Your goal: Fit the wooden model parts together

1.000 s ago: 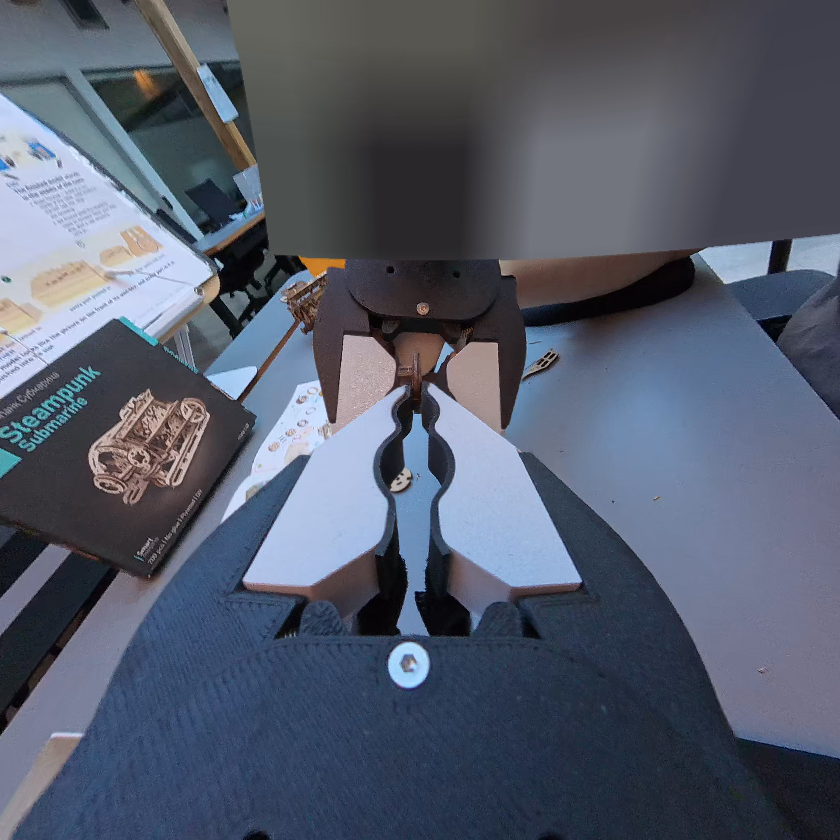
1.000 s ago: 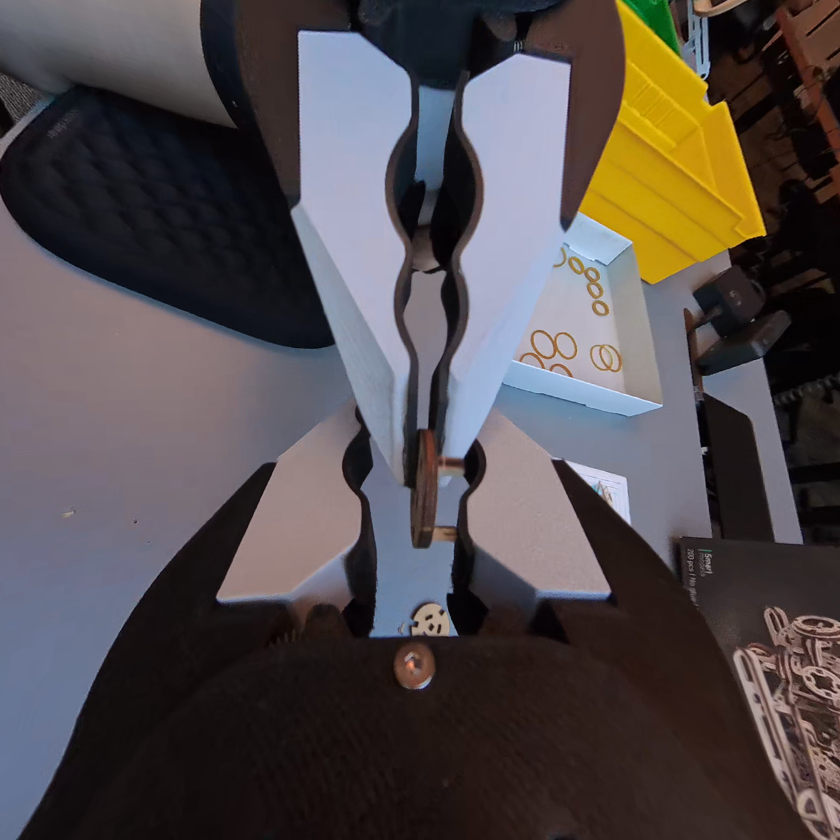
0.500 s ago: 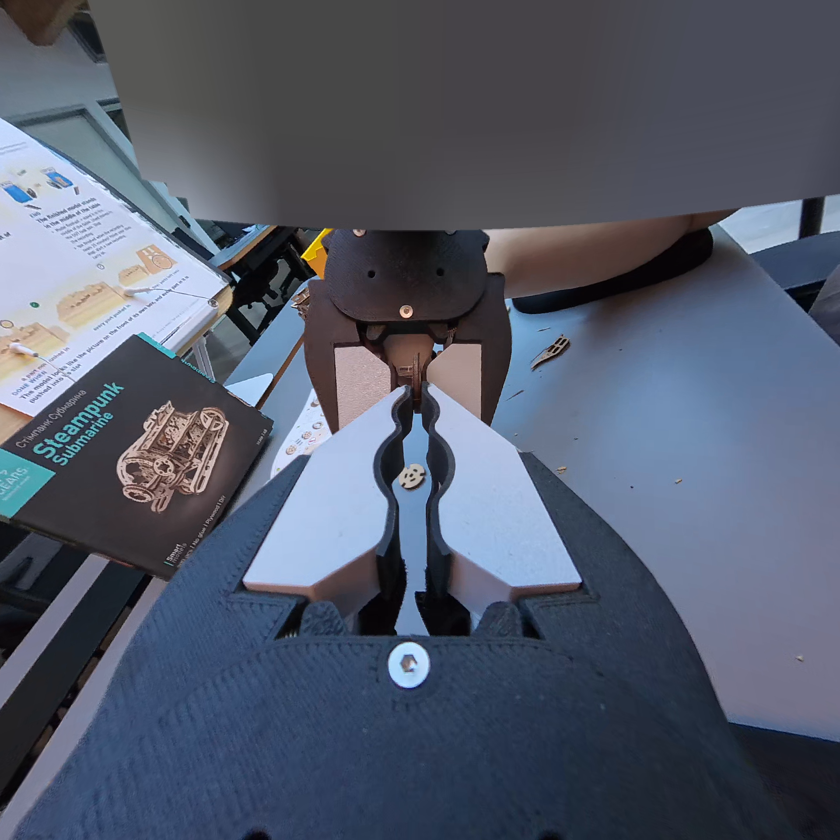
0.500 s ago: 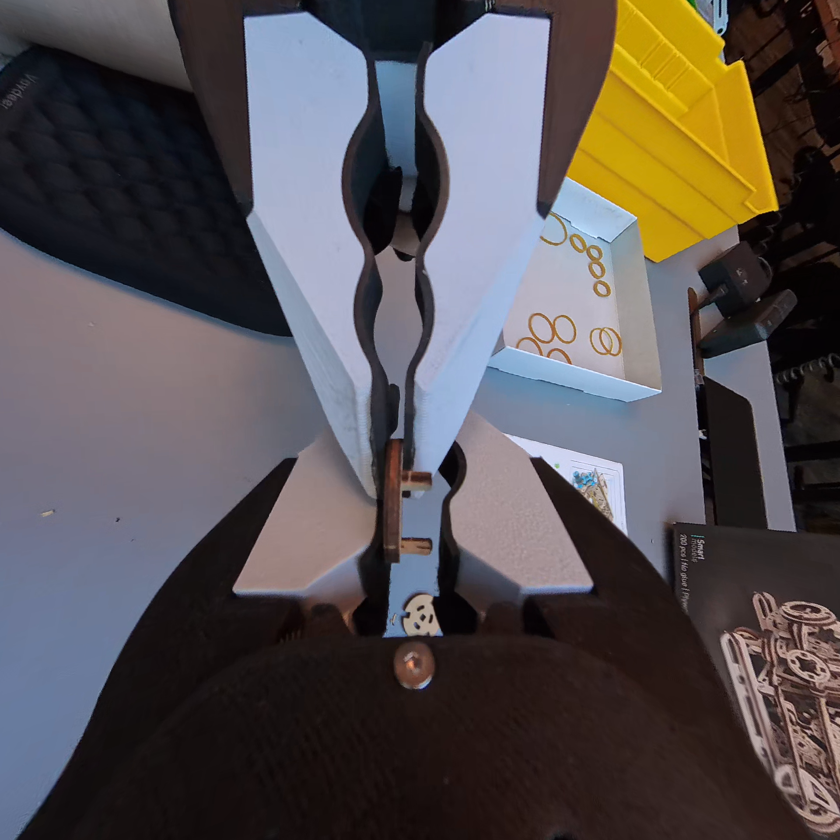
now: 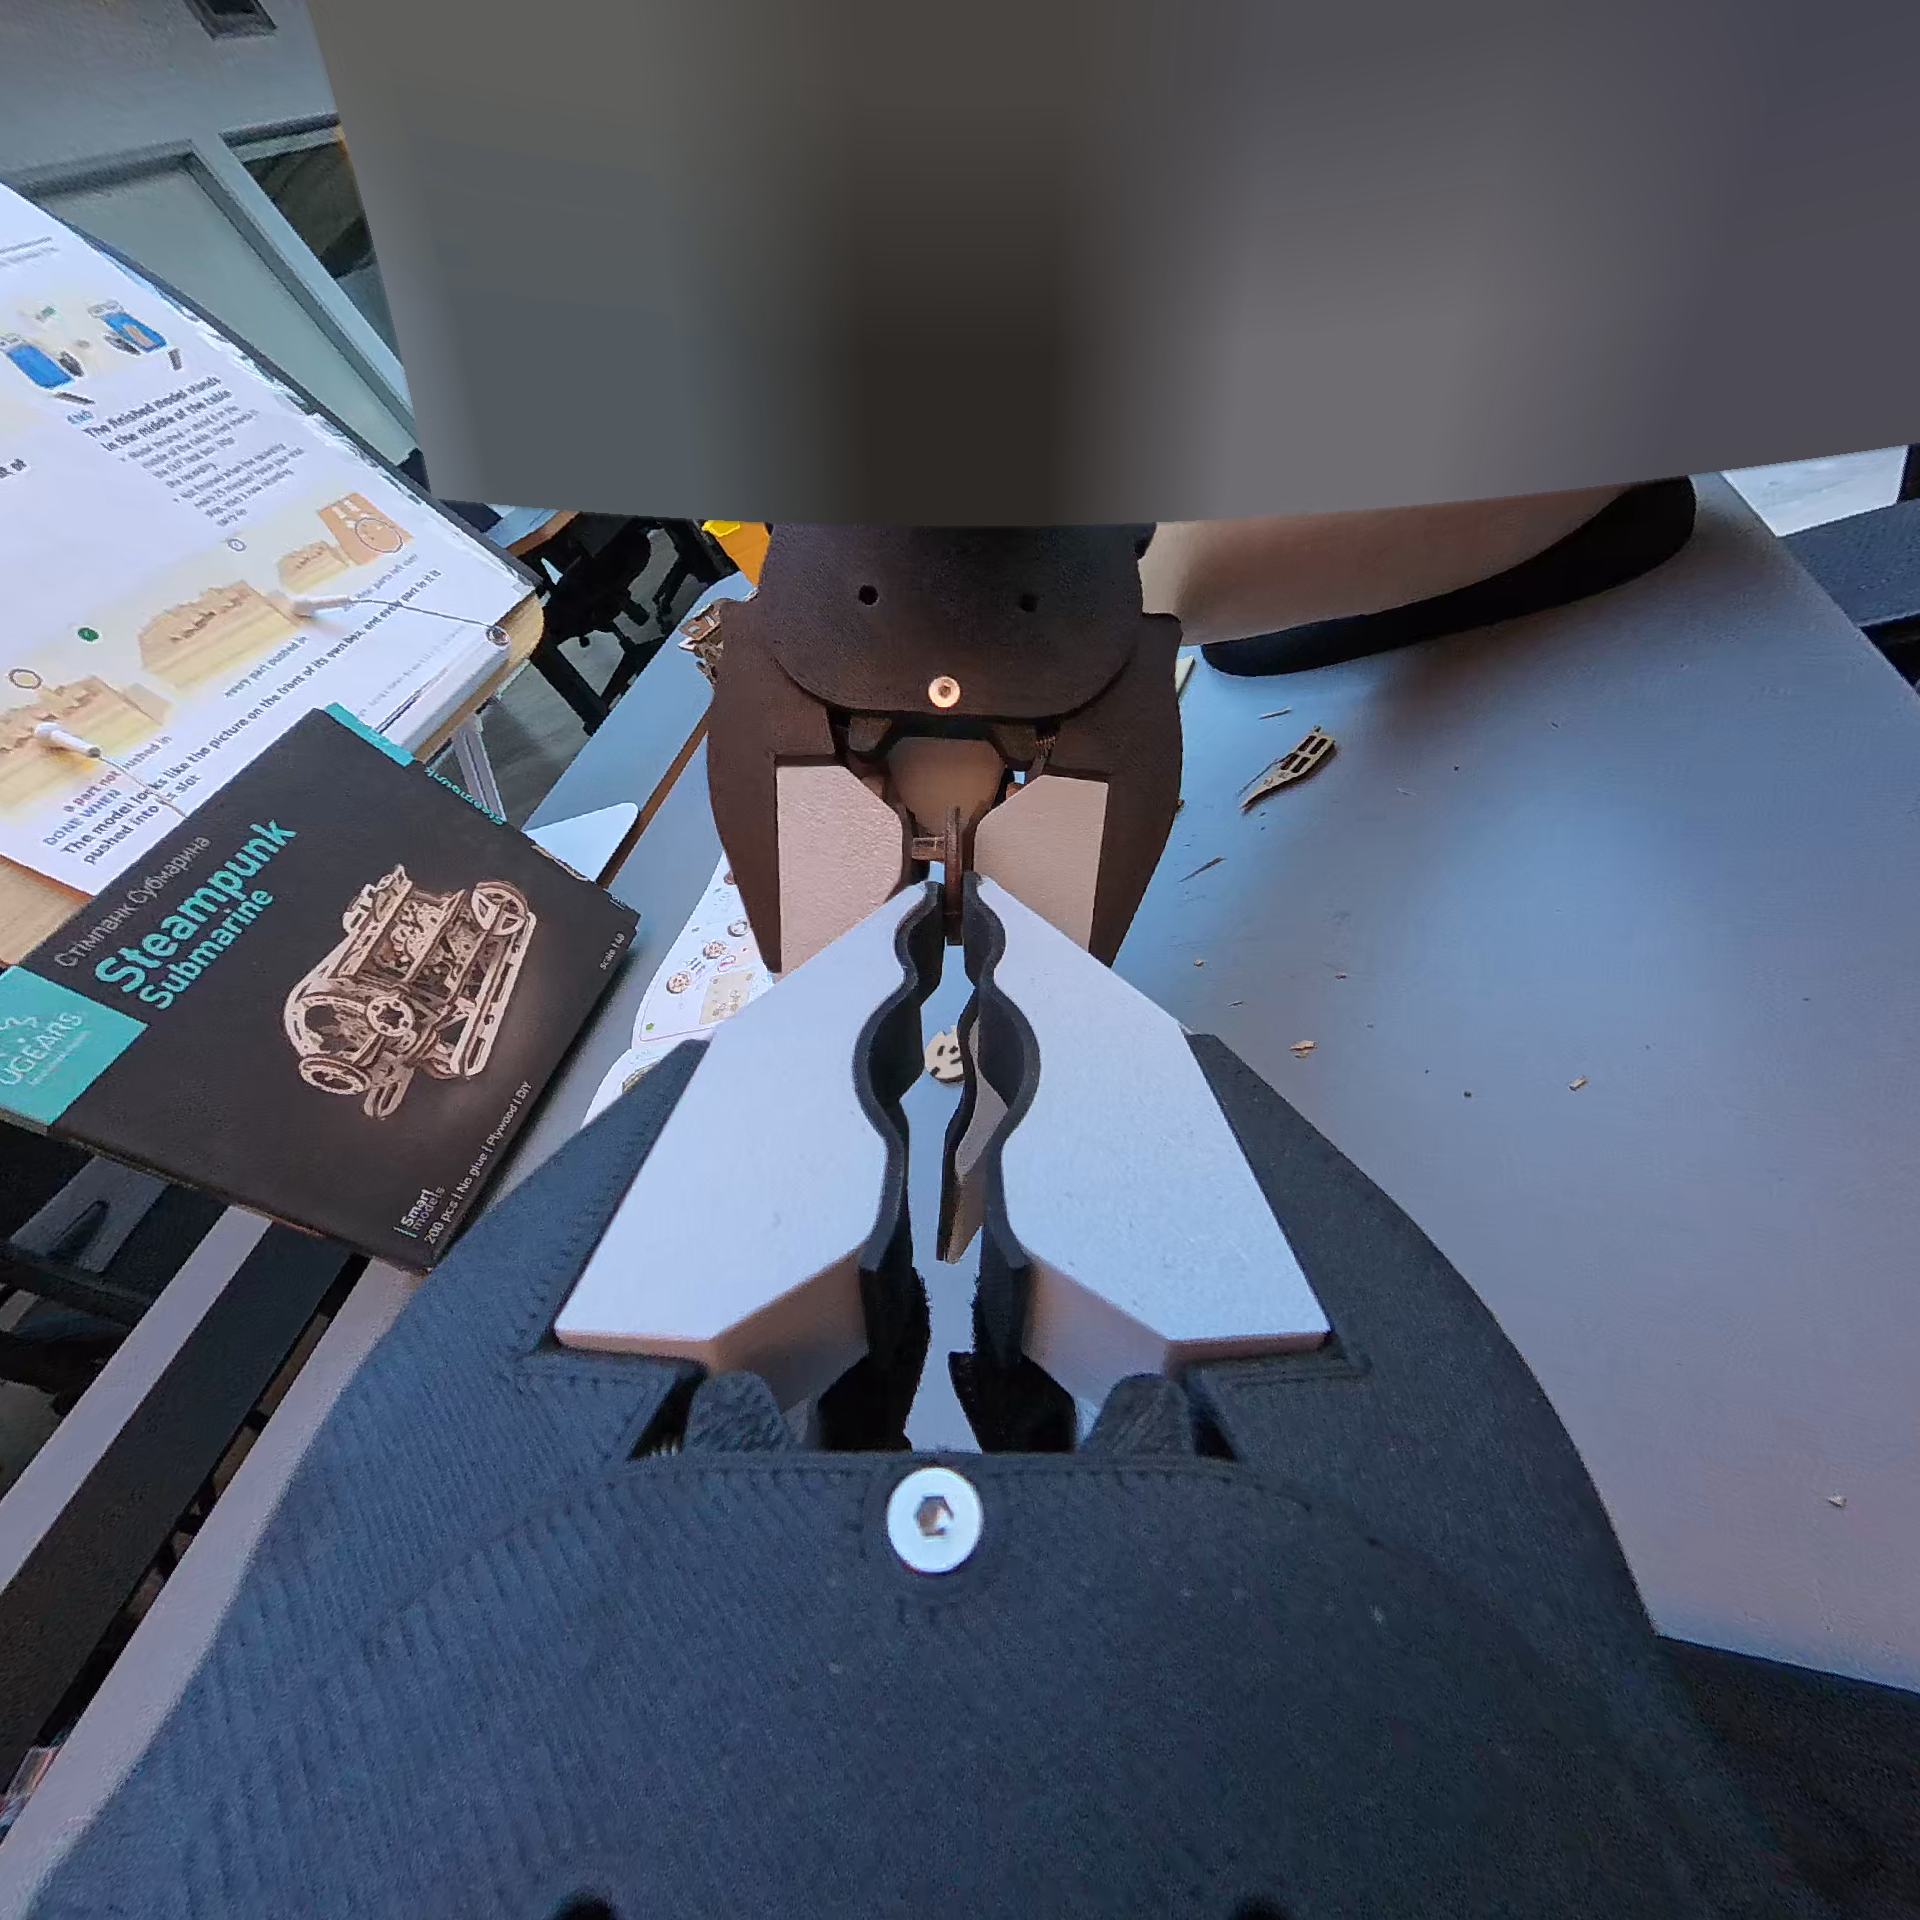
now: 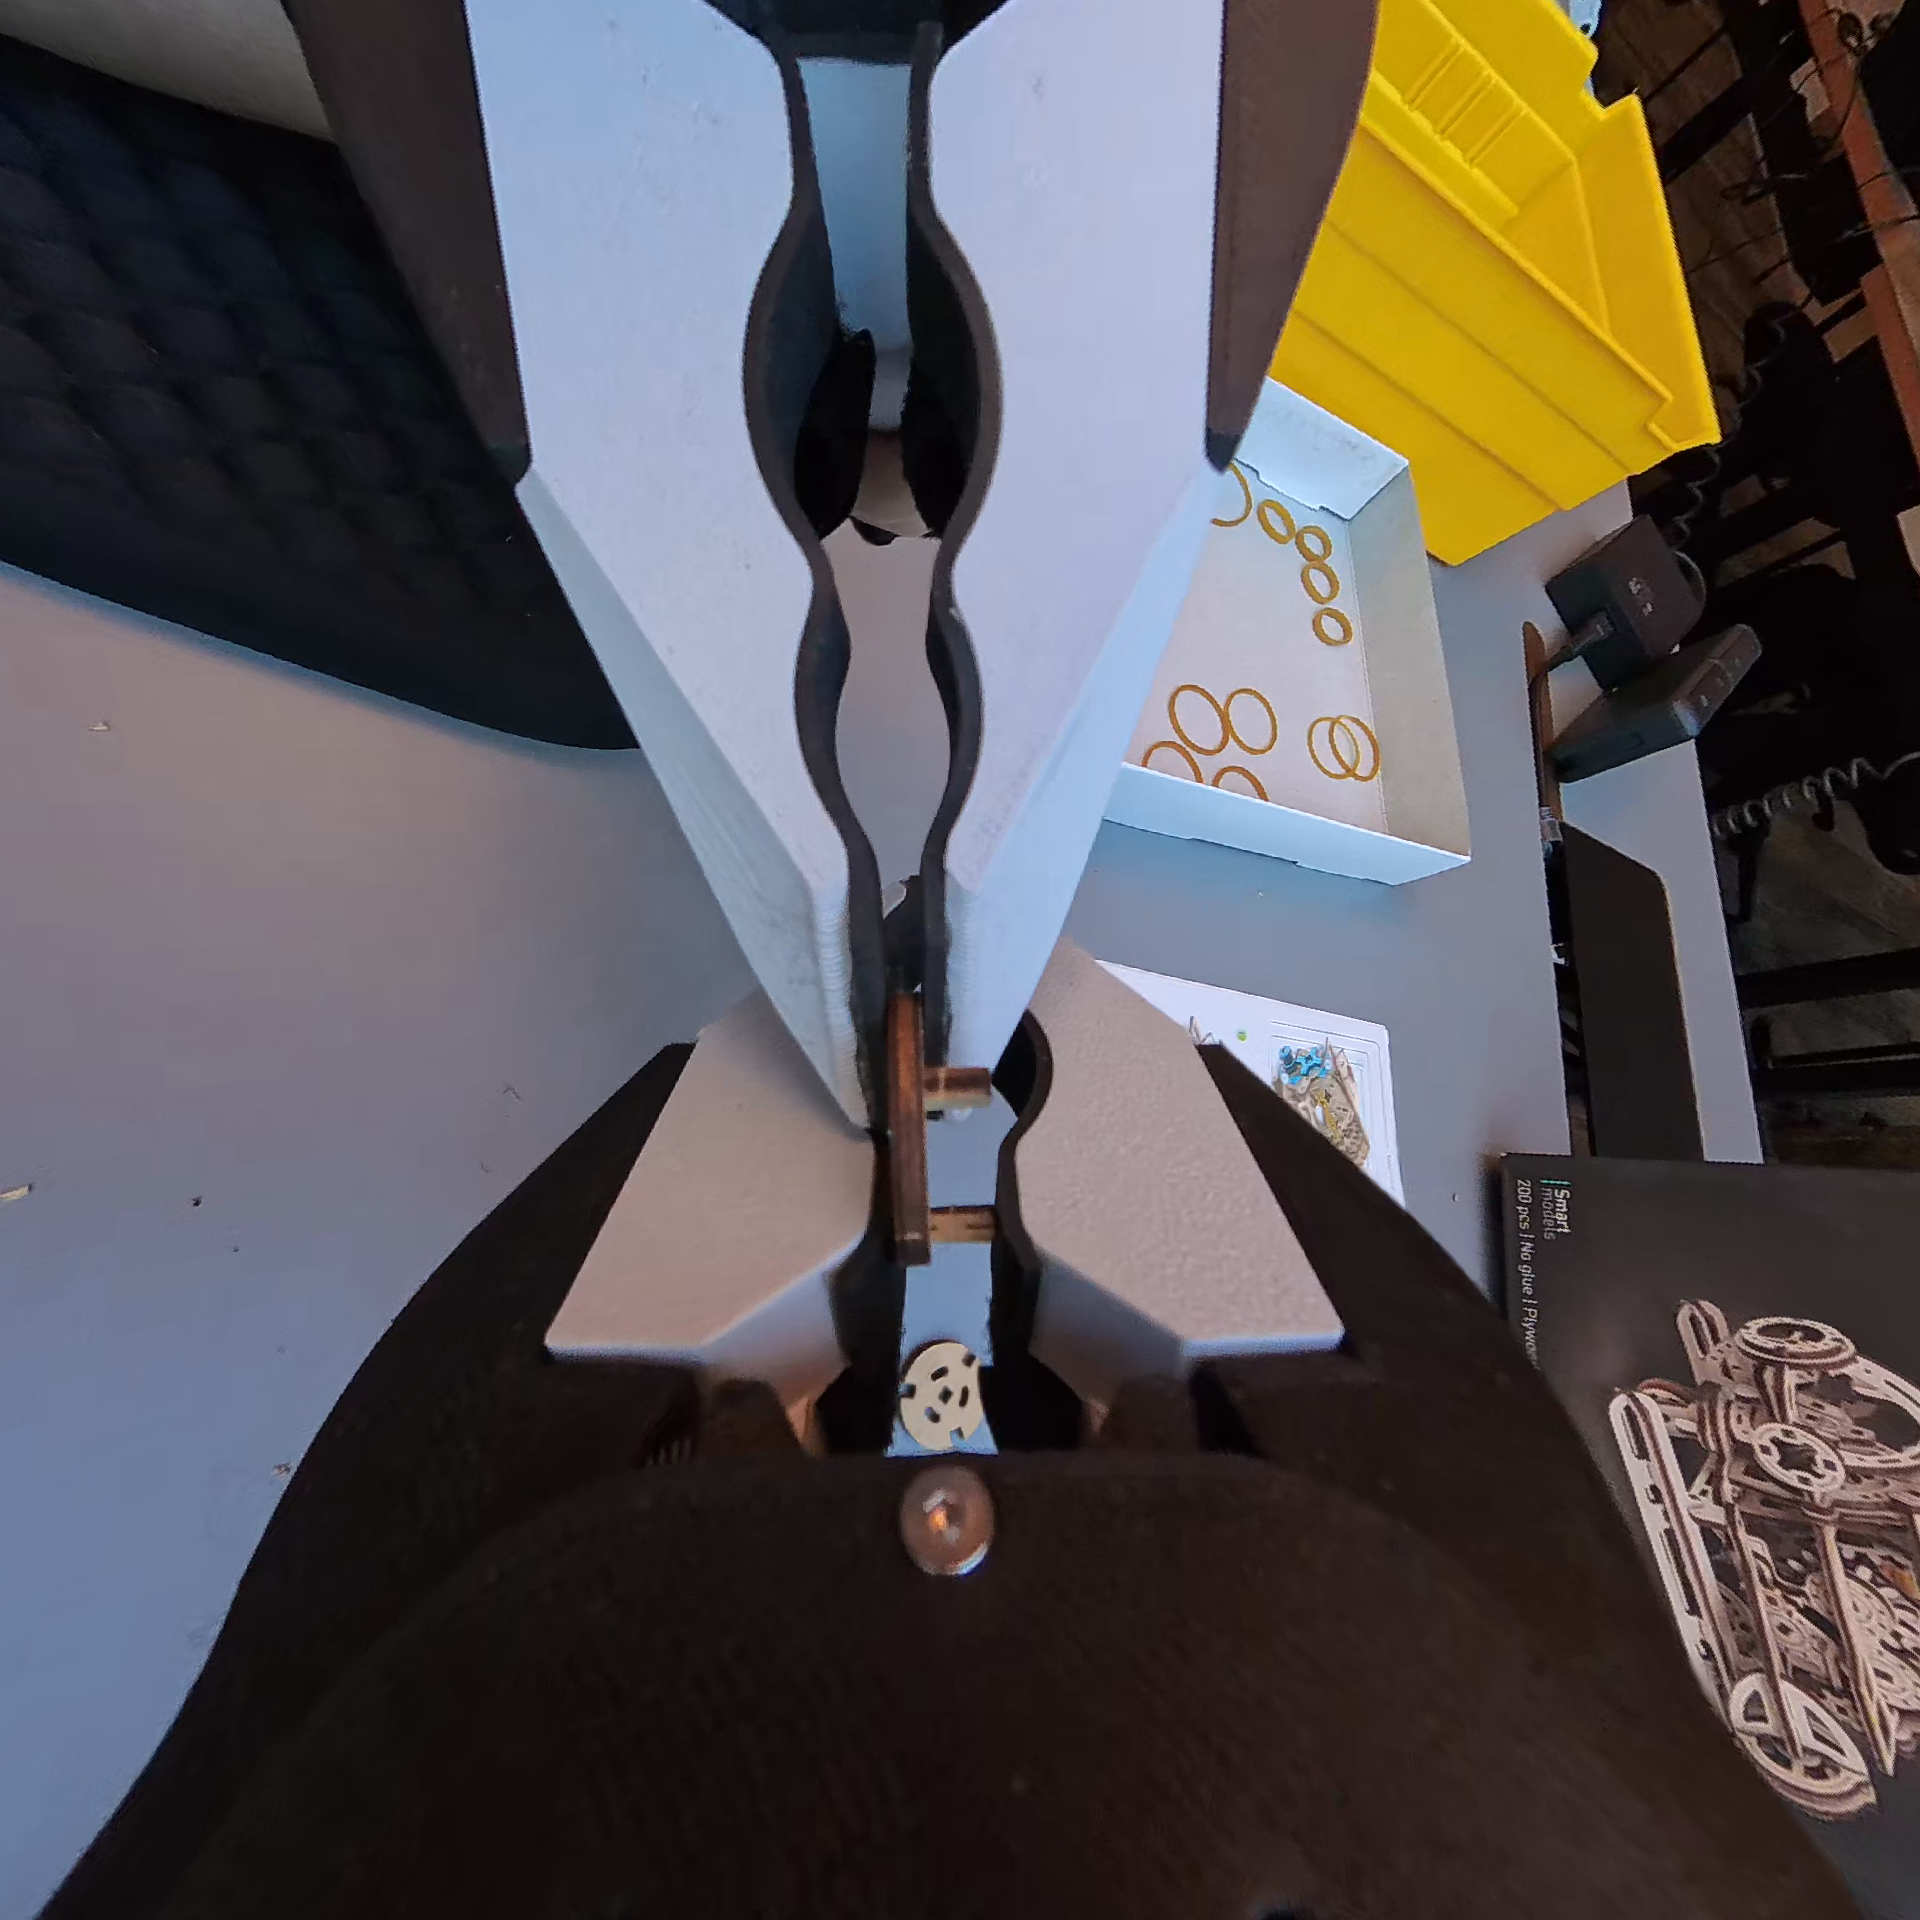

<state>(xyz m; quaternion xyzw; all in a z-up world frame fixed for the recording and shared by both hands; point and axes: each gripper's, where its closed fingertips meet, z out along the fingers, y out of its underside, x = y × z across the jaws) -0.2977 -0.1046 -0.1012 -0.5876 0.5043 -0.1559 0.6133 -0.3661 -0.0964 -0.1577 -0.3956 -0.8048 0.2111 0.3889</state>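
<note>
Right wrist view: left gripper (image 6: 902, 997) fingers (image 6: 727, 520) pinching pegged wooden disc (image 6: 910, 1132).

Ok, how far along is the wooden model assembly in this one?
Done: two pegs already sit in the wooden disc. In hand: the left claw pinches that disc's edge; the right claw brackets it, contact unclear. Left: a loose slotted disc lies unfitted on the table.
</note>
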